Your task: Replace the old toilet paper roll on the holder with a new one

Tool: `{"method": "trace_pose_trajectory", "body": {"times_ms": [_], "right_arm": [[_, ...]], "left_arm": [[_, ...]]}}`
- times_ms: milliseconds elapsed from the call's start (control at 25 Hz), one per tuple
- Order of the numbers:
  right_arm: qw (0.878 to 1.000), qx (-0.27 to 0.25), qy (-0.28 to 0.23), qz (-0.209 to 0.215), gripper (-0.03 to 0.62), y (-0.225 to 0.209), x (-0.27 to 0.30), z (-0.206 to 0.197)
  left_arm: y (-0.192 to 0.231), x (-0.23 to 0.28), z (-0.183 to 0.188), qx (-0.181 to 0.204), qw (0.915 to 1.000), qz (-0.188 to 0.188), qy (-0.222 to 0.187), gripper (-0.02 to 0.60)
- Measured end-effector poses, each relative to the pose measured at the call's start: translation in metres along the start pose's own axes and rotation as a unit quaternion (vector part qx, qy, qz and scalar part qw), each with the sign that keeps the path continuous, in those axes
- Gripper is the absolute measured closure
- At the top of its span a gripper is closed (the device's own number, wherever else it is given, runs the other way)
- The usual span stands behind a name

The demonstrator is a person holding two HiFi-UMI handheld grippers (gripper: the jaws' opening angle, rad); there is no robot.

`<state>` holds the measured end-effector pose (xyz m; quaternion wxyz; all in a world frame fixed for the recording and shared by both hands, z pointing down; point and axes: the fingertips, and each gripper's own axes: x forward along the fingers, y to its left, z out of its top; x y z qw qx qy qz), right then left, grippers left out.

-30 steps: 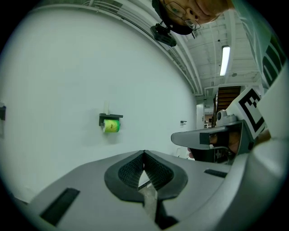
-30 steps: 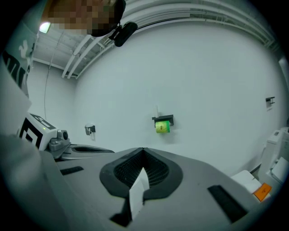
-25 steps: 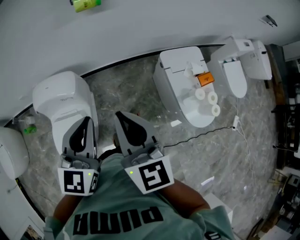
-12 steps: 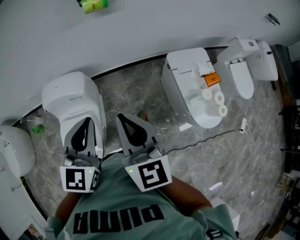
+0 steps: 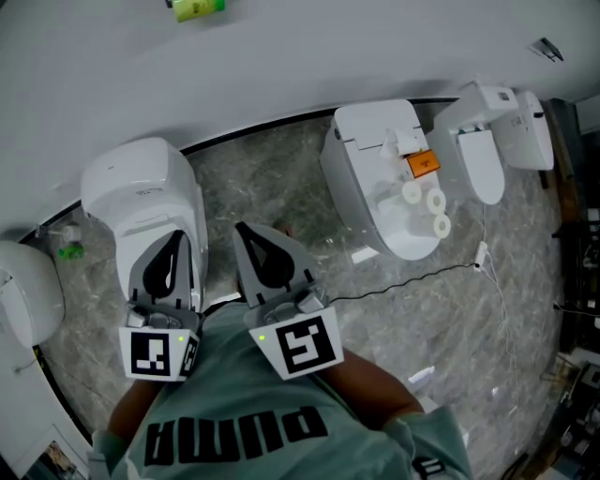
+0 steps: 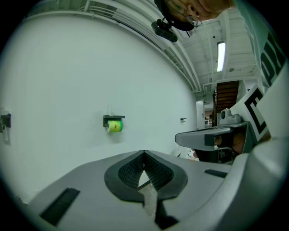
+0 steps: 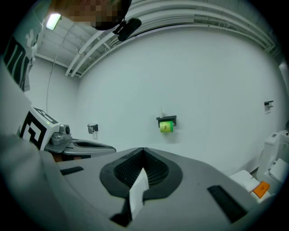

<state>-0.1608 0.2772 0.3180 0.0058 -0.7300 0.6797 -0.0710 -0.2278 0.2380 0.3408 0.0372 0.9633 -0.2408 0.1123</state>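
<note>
Green roll (image 5: 199, 7) drifted right, well beyond tools (image 5: 173, 242) (image 5: 241, 230).

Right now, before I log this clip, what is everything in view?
toilet paper roll: one, green, on the black wall holder
spare rolls: three, white, on the middle toilet lid
orange item: one, orange, behind those rolls
toilets: three clear, white, along the wall
cable: one, black, across the marble floor
left gripper: one, grey, shut, empty
right gripper: one, grey, shut, empty
</note>
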Motion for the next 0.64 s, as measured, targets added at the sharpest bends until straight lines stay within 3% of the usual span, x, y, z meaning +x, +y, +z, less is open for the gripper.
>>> {"method": "trace_pose_trajectory", "body": {"times_ms": [640], "right_arm": [[1.0,0.002,0.002,-0.001,0.589,-0.006,0.013,0.001]], "left_arm": [[0.004,0.013,0.001,-0.004,0.9999,-0.009,0.0,0.577]]}}
